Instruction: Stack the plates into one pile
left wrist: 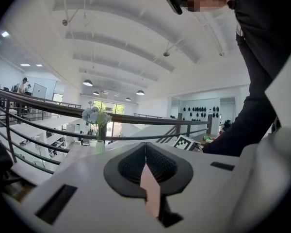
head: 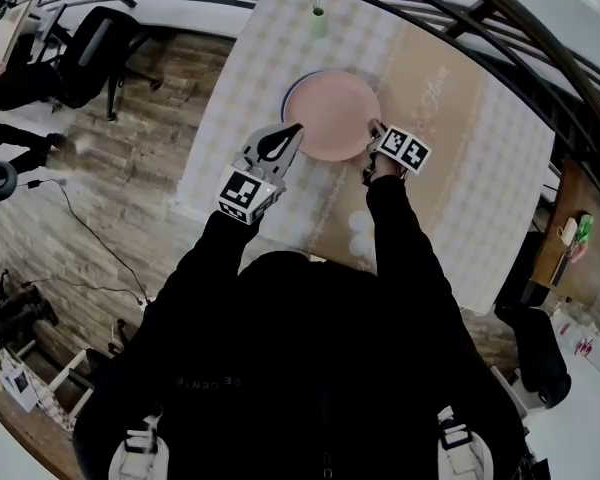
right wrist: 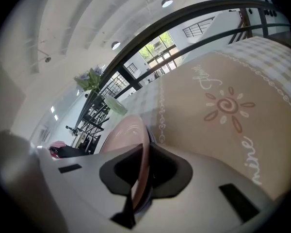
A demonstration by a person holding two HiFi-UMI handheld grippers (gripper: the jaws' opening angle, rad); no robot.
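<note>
Head view: a pink plate (head: 332,116) sits over the middle of the table (head: 450,178), on a checked cloth with a beige runner, near a vase of flowers (head: 318,13) at the far edge. The left gripper (head: 295,133) pinches the plate's near-left rim. The right gripper (head: 377,133) pinches its near-right rim. A bluish rim (head: 288,93) shows beneath the plate's left edge; whether the two touch cannot be told. Left gripper view shows the pink edge (left wrist: 150,188) clamped between nearly closed jaws. Right gripper view shows the pink rim (right wrist: 126,135) squeezed between its jaws likewise
</note>
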